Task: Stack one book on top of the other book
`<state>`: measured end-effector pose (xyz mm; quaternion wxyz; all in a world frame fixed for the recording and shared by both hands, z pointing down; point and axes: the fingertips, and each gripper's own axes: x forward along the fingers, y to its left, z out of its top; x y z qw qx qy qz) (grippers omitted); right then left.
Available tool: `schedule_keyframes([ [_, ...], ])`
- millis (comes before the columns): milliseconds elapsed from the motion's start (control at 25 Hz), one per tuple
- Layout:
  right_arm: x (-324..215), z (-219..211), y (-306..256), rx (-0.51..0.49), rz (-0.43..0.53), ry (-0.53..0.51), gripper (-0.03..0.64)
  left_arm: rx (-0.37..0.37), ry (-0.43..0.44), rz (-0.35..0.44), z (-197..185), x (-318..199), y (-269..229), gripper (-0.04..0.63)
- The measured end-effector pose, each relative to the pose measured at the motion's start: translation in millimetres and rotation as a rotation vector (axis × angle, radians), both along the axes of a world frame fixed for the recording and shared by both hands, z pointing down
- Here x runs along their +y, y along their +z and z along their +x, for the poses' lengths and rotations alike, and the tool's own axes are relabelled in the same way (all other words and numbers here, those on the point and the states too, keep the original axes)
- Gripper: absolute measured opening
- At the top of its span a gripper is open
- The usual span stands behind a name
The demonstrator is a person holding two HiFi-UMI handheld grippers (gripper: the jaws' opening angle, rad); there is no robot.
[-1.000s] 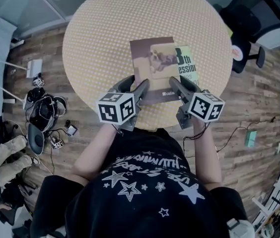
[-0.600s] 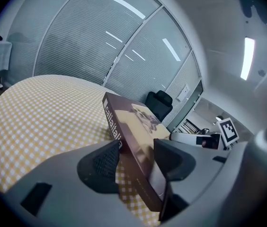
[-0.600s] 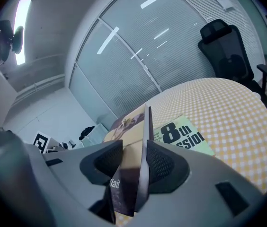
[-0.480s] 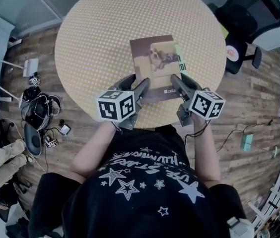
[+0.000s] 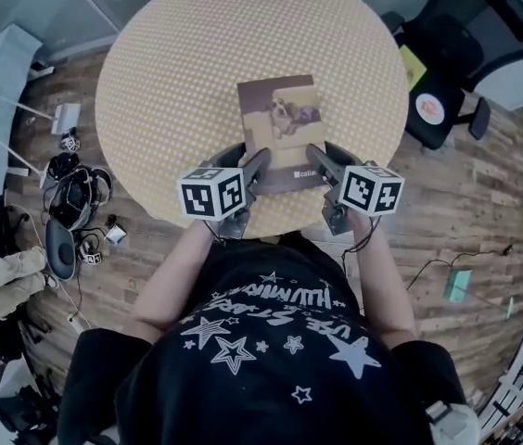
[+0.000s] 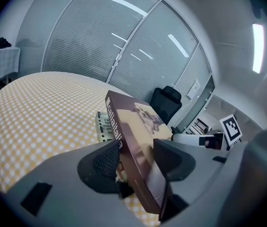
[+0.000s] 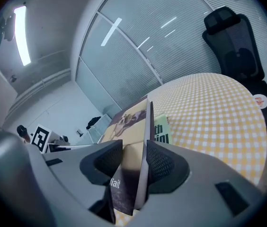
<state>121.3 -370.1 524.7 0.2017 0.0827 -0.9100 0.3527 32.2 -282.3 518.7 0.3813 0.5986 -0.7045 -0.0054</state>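
Observation:
A brown book with a dog on its cover [image 5: 280,119] hangs over the yellow checked round table [image 5: 169,72]. My left gripper [image 5: 248,163] is shut on its near left corner and my right gripper [image 5: 322,158] on its near right corner. A green book [image 6: 105,126] lies on the table under it, almost wholly covered in the head view. In the left gripper view the brown book [image 6: 140,126] runs tilted between the jaws of the left gripper [image 6: 136,157]. In the right gripper view the brown book [image 7: 129,122] sits clamped in the right gripper [image 7: 133,162], with the green book [image 7: 162,129] just beyond.
A black office chair [image 5: 456,44] stands at the table's right. Bags and cables [image 5: 76,202] lie on the wooden floor to the left. The person's body is close against the near table edge [image 5: 280,225].
Both grippers have carried the brown book to the left and slightly down. The green book, showing beside it a second ago, is now covered in the head view.

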Motion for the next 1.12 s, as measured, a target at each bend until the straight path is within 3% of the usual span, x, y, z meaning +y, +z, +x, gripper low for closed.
schedule_keyframes([
  [400, -16, -12, 30, 0.035, -0.031, -0.077, 0.167, -0.032, -0.070, -0.077, -9, -14, 24, 0.227],
  [640, -19, -19, 46, 0.080, -0.039, -0.098, 0.168, 0.029, -0.083, -0.119, -13, -22, 51, 0.227],
  [840, -23, -27, 50, 0.085, -0.036, -0.104, 0.169, 0.032, -0.110, -0.121, -21, -26, 59, 0.225],
  [960, -20, -28, 50, 0.097, -0.010, -0.127, 0.169, -0.003, -0.108, -0.124, -22, -25, 59, 0.224],
  [1120, -17, -28, 49, 0.128, 0.055, -0.161, 0.172, -0.117, -0.092, -0.148, -26, -25, 51, 0.222],
])
